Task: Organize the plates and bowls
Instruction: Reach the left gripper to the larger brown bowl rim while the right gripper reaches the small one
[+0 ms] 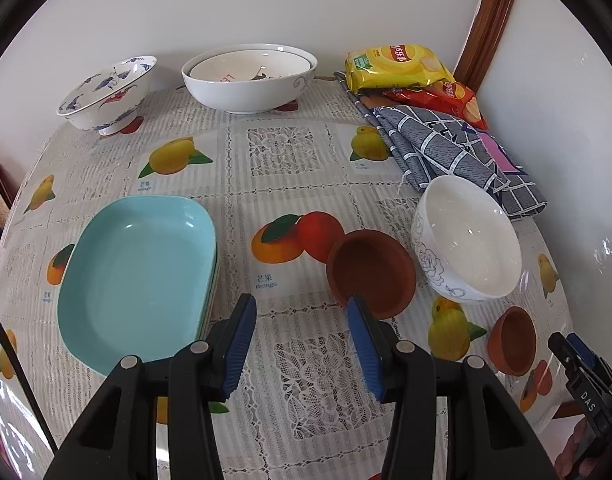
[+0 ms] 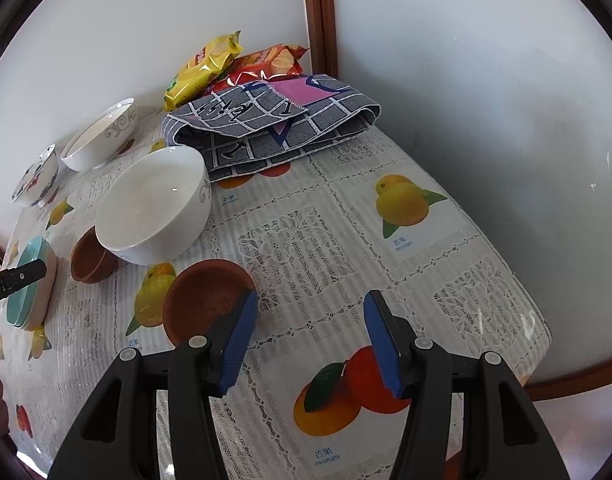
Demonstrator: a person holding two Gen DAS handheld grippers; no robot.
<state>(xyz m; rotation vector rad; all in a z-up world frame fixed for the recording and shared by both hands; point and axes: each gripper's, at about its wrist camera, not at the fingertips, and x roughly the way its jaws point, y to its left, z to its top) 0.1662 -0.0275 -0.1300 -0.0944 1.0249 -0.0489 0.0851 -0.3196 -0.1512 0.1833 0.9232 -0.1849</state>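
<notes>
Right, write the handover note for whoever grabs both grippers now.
Left gripper: open, empty, over the tablecloth between the stacked turquoise rectangular plates and a brown clay bowl.
Right gripper: open, empty, beside the second brown clay bowl.
The white flower-patterned bowl stands alone next to the first clay bowl.
At the back, a white bowl sits nested in a larger white bowl; the blue-and-red painted bowl stands alone beside them.
Done: plates stacked, one bowl pair nested.
Left, probably: nest the two clay bowls and group the loose bowls.
</notes>
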